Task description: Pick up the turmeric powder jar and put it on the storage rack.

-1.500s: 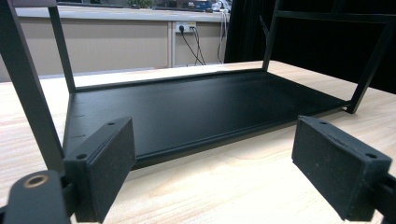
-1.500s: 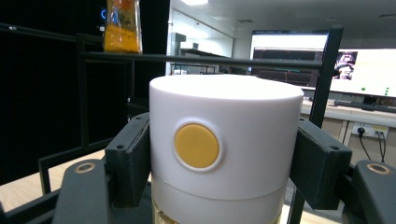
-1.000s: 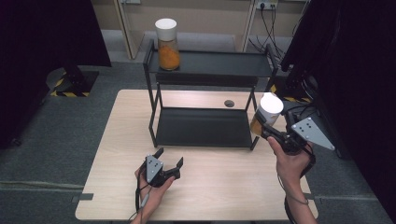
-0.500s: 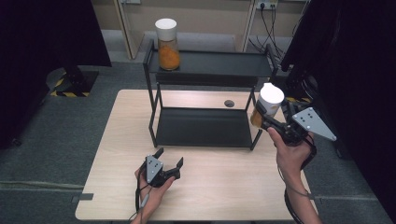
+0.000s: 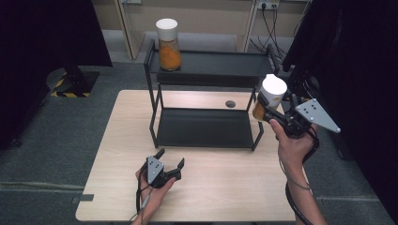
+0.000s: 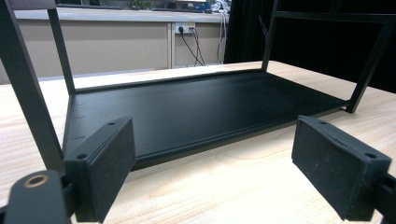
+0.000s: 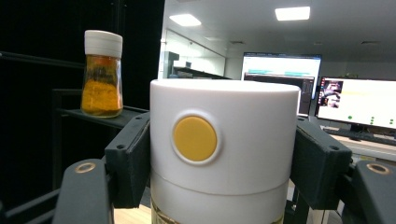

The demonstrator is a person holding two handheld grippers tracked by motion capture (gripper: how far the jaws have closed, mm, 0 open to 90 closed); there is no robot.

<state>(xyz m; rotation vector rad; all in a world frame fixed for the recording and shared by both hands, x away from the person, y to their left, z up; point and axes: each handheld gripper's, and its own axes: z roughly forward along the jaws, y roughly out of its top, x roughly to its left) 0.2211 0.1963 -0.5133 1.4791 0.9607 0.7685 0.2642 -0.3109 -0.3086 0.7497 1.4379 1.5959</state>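
My right gripper [image 5: 271,111] is shut on a jar with a white lid and orange contents [image 5: 268,96], held in the air beside the right end of the black two-tier rack [image 5: 206,126]. In the right gripper view both pads clamp the jar's white cap [image 7: 224,135], which has a yellow dot. A second jar with orange contents [image 5: 168,44] [image 7: 102,73] stands upright on the rack's top shelf at its left end. My left gripper [image 5: 170,161] rests on the table in front of the rack, open, with nothing between its pads [image 6: 105,165].
The rack's lower shelf [image 6: 196,107] is bare. A small dark hole [image 5: 230,103] marks the wooden table [image 5: 225,192] behind the rack. Dark curtains hang at both sides, and grey floor surrounds the table. Monitors glow far off in the right gripper view.
My right hand has lifted the jar upward and slightly away, from level with the rack's lower part to near its top shelf. The left gripper has stayed in place.
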